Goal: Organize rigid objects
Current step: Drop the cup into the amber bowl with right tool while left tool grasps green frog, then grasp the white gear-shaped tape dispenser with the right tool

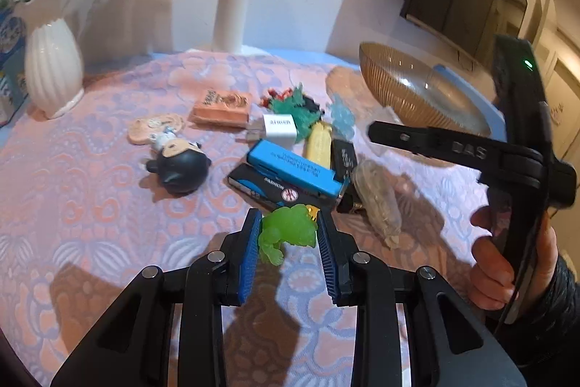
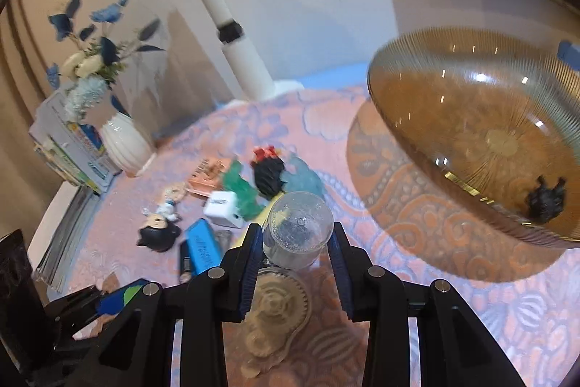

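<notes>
My left gripper (image 1: 289, 223) is shut on a translucent green frog toy (image 1: 290, 227), held just above the tablecloth in front of the pile. My right gripper (image 2: 297, 238) is shut on a clear plastic object with a round domed end (image 2: 298, 230) and a tan gear-patterned part below it. The right gripper also shows in the left wrist view (image 1: 373, 131), near the ribbed amber glass bowl (image 1: 417, 89). The bowl fills the upper right of the right wrist view (image 2: 482, 118) and holds a small black item (image 2: 545, 200).
A pile lies mid-table: blue box (image 1: 293, 167), black box (image 1: 261, 185), white charger (image 1: 277, 126), orange pack (image 1: 223, 107), black-haired figurine (image 1: 179, 162), green and red toys (image 1: 293, 104). A white vase (image 1: 52, 68), lamp post (image 1: 233, 2) and stacked books (image 2: 69, 147) stand behind.
</notes>
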Demonstrator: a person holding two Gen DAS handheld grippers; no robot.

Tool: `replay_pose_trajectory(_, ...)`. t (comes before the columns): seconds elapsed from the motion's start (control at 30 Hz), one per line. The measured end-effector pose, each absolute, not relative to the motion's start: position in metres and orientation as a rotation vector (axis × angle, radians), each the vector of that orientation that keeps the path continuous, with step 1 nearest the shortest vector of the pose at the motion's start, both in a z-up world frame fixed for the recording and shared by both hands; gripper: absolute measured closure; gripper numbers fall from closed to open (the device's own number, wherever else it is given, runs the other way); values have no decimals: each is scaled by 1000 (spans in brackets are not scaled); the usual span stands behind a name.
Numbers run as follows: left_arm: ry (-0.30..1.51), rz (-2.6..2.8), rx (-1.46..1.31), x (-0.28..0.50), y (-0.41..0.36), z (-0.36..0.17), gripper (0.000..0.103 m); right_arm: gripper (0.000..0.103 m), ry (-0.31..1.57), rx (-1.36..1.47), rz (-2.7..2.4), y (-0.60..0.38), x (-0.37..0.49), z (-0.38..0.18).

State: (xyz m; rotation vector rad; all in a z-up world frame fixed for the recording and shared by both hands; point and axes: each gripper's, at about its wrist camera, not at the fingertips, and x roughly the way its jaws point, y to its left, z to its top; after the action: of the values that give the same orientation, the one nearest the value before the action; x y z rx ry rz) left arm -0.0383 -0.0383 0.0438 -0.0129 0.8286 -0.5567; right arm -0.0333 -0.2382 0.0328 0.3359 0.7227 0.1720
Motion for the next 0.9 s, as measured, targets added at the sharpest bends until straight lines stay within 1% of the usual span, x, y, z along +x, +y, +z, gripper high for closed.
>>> replay_pose_trajectory(0.17,773,-556,-36,-47,-37,66,75,67,639,247,118,-247,-60,65)
replay_pose_trajectory(0.27,739,-561,-33,-51,-44,79,75,67,579,179,3,-271,-73,87)
replay_pose_trajectory(0.33,716,-574,-37,-53,-50,89,75,67,564,183,-88,-297,-78,98)
replay_pose_trajectory(0.4,690,-593,-37,-53,-61,99,75,67,583,216,-127,-319,-77,102)
replay_pose_trajectory(0.5,668,-624,-25,-55,-78,108,75,67,676,252,-144,-343,-67,96)
replay_pose_trajectory(0.57,669,-643,-10,-56,-90,109,75,67,740,268,-151,-350,-60,87)
replay_pose_trajectory(0.67,686,-651,6,-56,-99,104,75,67,763,268,-137,-352,-52,82)
replay_pose_trajectory(0.7,693,-646,10,-55,-99,102,75,62,765,253,-132,-351,-47,82)
replay_pose_trajectory(0.73,698,-638,13,-55,-98,101,75,55,764,239,-139,-349,-45,83)
replay_pose_trajectory(0.77,704,-629,13,-55,-95,100,75,43,752,228,-162,-351,-46,85)
replay_pose_trajectory(0.83,709,-610,1,-56,-85,100,75,43,692,257,-210,-362,-56,89)
replay_pose_trajectory(0.9,710,-585,-22,-56,-68,98,75,43,678,330,-164,-370,-64,88)
